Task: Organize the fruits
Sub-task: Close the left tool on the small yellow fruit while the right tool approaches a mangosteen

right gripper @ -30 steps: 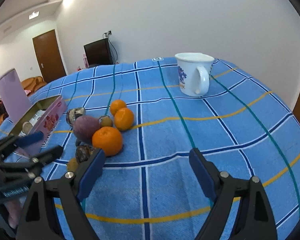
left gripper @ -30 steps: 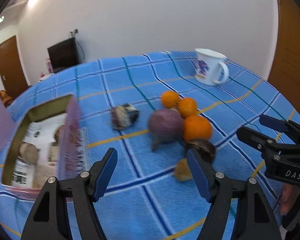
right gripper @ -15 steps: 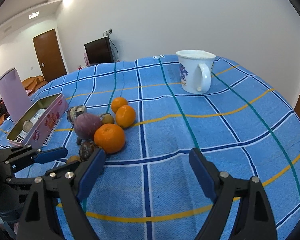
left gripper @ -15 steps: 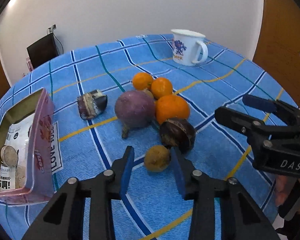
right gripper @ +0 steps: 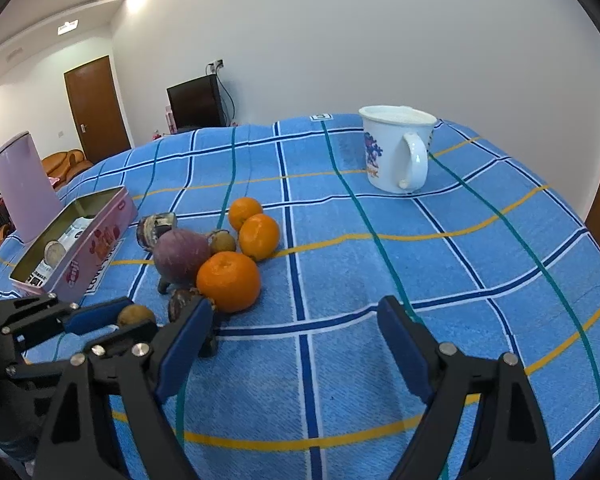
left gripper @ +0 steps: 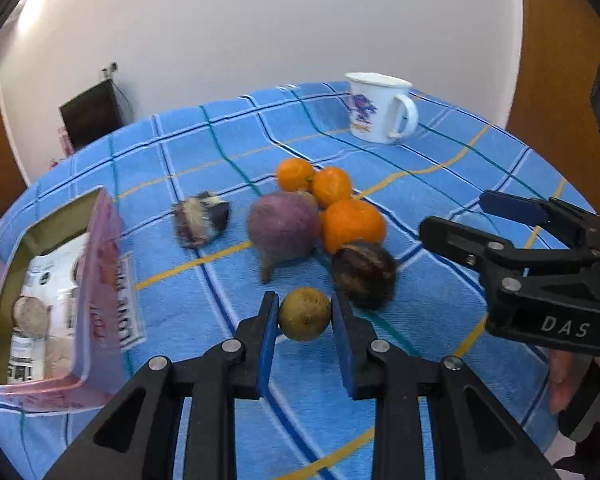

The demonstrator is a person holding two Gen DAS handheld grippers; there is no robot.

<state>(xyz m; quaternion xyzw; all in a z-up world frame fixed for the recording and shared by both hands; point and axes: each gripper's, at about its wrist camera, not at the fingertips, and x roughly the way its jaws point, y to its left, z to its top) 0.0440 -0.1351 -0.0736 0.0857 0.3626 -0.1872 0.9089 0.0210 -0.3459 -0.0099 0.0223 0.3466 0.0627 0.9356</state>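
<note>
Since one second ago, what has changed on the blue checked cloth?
The left gripper came forward and closed on the small round brown-green fruit. The right gripper stayed open and empty; the oranges, white mug and pink tin stayed put.

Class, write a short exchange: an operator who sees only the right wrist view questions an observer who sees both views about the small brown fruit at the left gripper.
Operator: My view half hides that fruit. Does the left gripper have it?
Observer: Yes. In the left wrist view the left gripper is shut on the small brown fruit, with a blue pad against each side.
Operator: Is the dark fruit caught too?
Observer: No. The dark fruit lies outside the jaws, just beyond one finger.
</note>
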